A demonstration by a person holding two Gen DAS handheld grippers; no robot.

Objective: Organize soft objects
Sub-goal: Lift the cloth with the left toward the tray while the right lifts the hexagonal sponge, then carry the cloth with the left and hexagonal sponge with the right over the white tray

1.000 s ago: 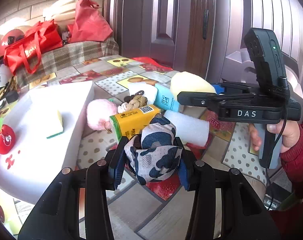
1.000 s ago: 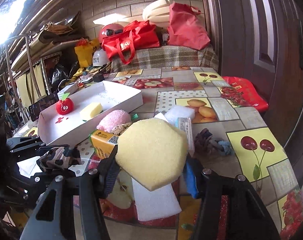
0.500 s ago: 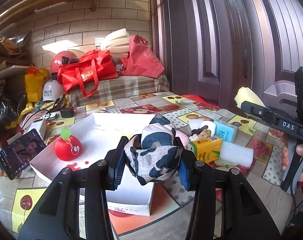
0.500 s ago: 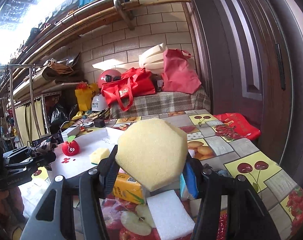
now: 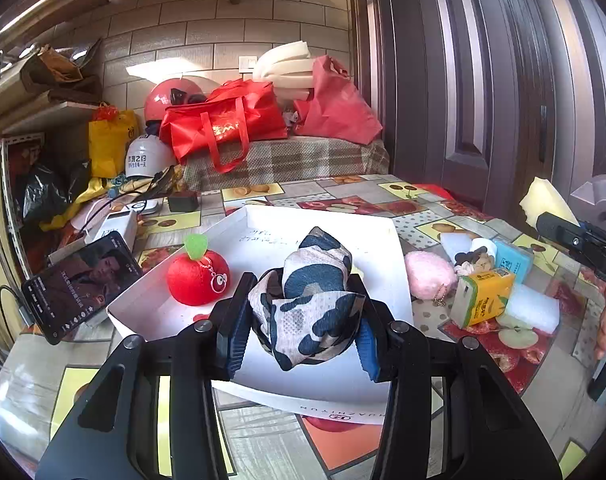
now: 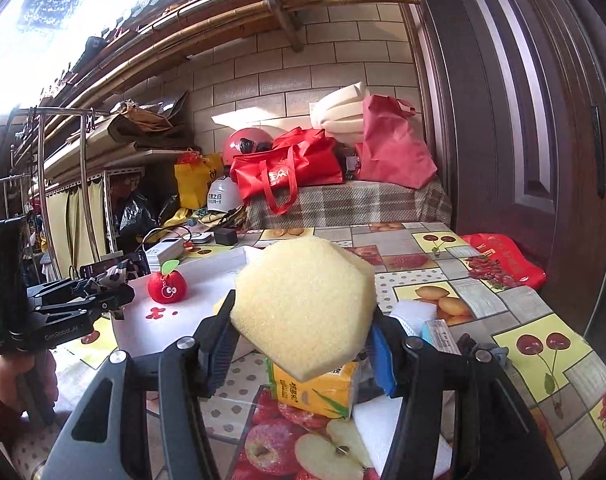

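Camouflage cloth bundle point(image 5: 307, 304): clamped between the fingers of my left gripper point(image 5: 301, 332), held in the air over the near part of the white tray point(image 5: 379, 264).
Yellow sponge point(image 6: 303, 308): a six-sided slab gripped edge-on in my right gripper point(image 6: 299, 344), above the items lying on the surface point(image 6: 515, 308).
Hidden by the cloth: the middle of the tray floor; writing on it shows only in part.
Hidden by the sponge: most of the yellow carton point(image 6: 315, 388) and the far right part of the tray.
Cut off: in the left view only a corner of the sponge and the tip of the right gripper enter at the right edge; the white foam block point(image 5: 533, 308) is partly behind the carton.
Hard to make out: the small dark and beige items beside the pink plush ball point(image 5: 427, 276); I cannot tell what they are.
Tray contents: a red plush apple point(image 5: 197, 280) with a green leaf near the left wall.
Left hand pose: my hand point(image 6: 19, 380) wraps the handle low at the left edge, gripper pointing towards the tray.
Right hand pose: gripper aimed slightly downward across the surface, fingers level on either side of the sponge.
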